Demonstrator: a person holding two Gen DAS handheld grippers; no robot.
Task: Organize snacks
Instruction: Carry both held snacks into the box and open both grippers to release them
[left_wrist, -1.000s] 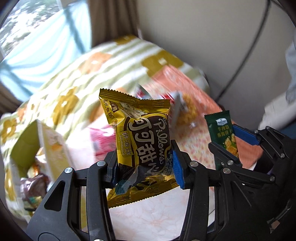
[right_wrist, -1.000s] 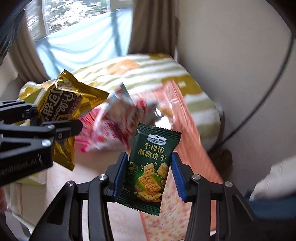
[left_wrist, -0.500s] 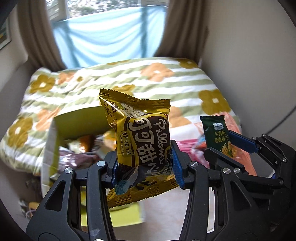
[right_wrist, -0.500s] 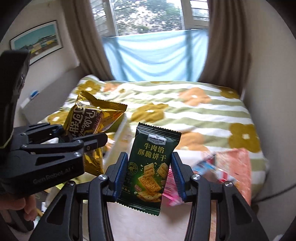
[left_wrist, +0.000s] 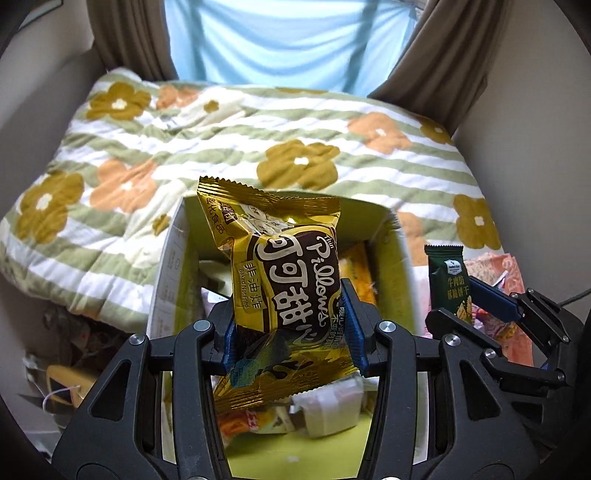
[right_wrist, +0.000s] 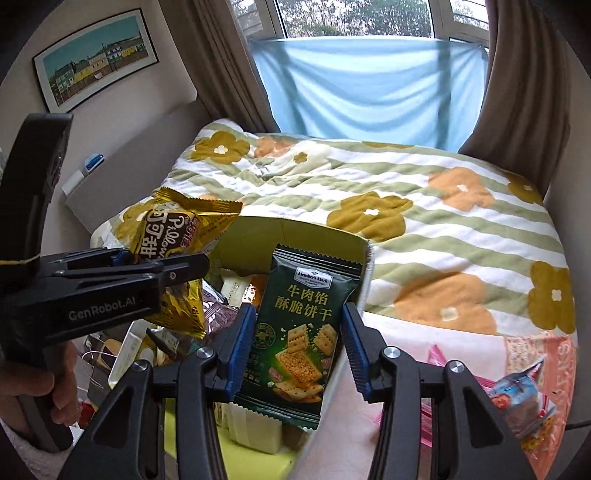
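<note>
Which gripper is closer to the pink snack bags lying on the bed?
The right gripper, holding the green cracker packet, is nearer: the pink snack bags lie just beside it. The left gripper, holding the gold packet, is farther away, over the yellow box.

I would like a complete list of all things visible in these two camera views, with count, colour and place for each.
gold snack packet: one, gold and brown, held above the box
green cracker packet: one, dark green, held over the box's right edge
box: one, yellow-green inside, open, in front of the blanket, snacks inside
blanket: one, green and white stripes with flowers, on the bed
pink bag: one, right of the box
blue cloth: one, across the window
curtains: brown, both sides
framed picture: one, left wall
left hand-held gripper: black, blue pads, shut on the gold snack packet
right hand-held gripper: same, shut on the green cracker packet
hand: one, lower left
</note>
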